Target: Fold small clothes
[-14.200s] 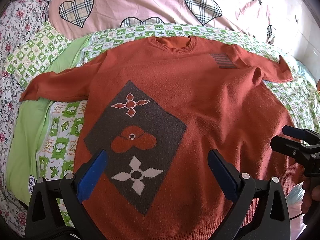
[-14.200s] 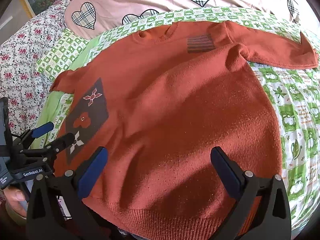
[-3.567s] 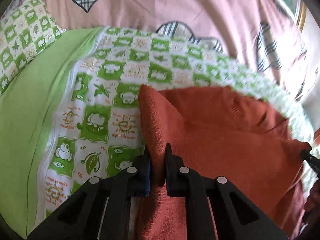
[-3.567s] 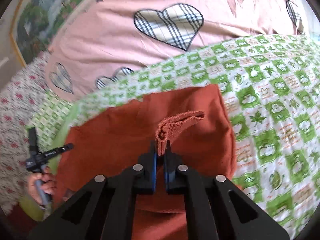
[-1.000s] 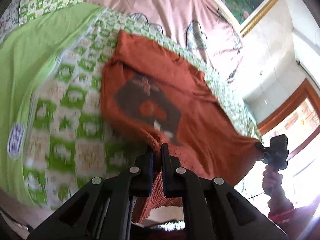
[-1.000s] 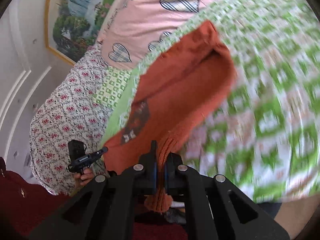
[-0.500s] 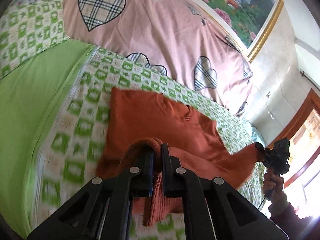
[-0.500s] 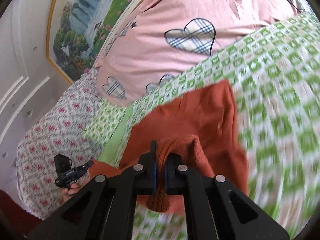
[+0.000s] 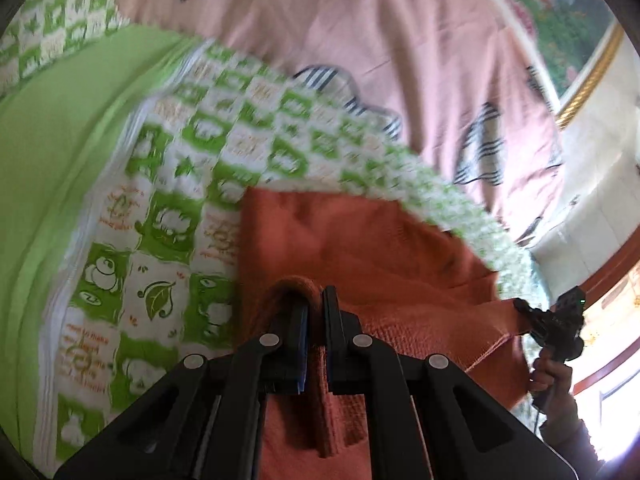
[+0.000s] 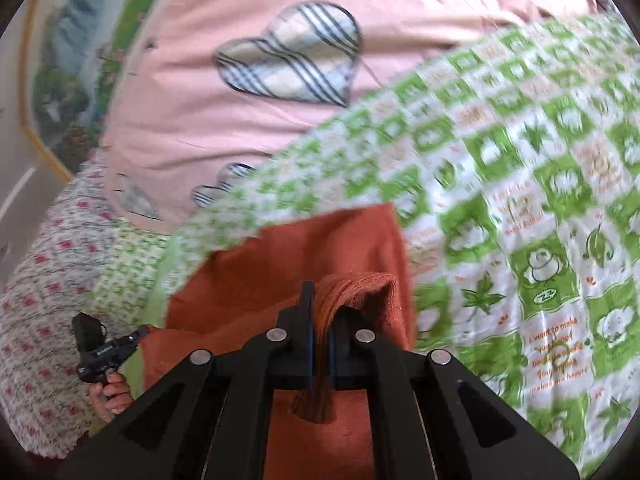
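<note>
**Kid:** What are you holding?

**Me:** A sweater (image 9: 360, 248). It is orange-red and it lies on the bed, on the green and white blanket (image 9: 168, 216). My left tongs (image 9: 314, 320) are shut tight on one bunch of its edge. My right tongs (image 10: 320, 320) are shut tight on another bunch.

**Kid:** Where is the rest of it?

**Me:** From my left tongs it spreads out toward 12 and 2 o'clock. Its far edge stops just short of the pink quilt (image 9: 320, 40) with the checked hearts. From my right tongs it spreads toward 11 and 12 o'clock. Some cloth also hangs down under each pair of tongs.

**Kid:** What are you trying to do?

**Me:** I think I am bringing the near edge over the part that lies flat, to fold it in half.

**Kid:** How do you do it nicely?

**Me:** I should move both tongs together and keep them level. The cloth between them should stay a little tight, so it does not sag or wrinkle. Then I lay my edge down lined up with the far edge.

**Kid:** When do you let go?

**Me:** Only when the cloth rests on the bed. If I let go too soon, the fold may flop back.

**Kid:** Is the picture sharp?

**Me:** No, the blanket looks smeary, so I cannot see small wrinkles.
</note>
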`<control>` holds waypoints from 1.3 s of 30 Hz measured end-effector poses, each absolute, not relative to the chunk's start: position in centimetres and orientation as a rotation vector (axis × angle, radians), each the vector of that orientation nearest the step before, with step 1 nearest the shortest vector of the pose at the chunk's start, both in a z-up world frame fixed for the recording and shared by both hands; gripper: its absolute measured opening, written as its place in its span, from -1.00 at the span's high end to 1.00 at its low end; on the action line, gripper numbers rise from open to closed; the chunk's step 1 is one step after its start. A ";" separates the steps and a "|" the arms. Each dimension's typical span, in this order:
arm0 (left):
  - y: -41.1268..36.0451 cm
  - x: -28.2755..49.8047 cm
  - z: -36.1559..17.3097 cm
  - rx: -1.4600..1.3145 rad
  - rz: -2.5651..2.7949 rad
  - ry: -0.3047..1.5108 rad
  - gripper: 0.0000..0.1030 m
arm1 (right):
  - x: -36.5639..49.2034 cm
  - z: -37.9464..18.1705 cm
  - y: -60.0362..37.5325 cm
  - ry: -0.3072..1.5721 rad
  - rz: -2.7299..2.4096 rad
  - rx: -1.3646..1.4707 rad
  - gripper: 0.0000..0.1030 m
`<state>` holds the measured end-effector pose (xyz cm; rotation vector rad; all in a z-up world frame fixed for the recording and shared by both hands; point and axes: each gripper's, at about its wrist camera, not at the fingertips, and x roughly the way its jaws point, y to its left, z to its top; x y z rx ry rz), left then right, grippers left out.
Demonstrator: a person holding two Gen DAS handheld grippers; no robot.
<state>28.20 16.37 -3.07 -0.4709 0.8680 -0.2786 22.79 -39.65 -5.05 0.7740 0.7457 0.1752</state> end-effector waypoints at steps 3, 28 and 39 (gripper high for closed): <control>16.6 29.1 -4.7 -0.487 -0.268 0.930 0.80 | 23.3 -6.5 -39.9 0.795 0.144 0.802 0.83; 7.2 32.6 -1.6 -0.128 -0.256 0.964 0.07 | 28.0 -3.6 -33.6 0.890 0.075 0.333 0.21; 14.6 30.3 0.1 -0.316 -0.068 0.846 -0.24 | 23.1 -1.9 -35.0 0.815 0.061 0.465 0.20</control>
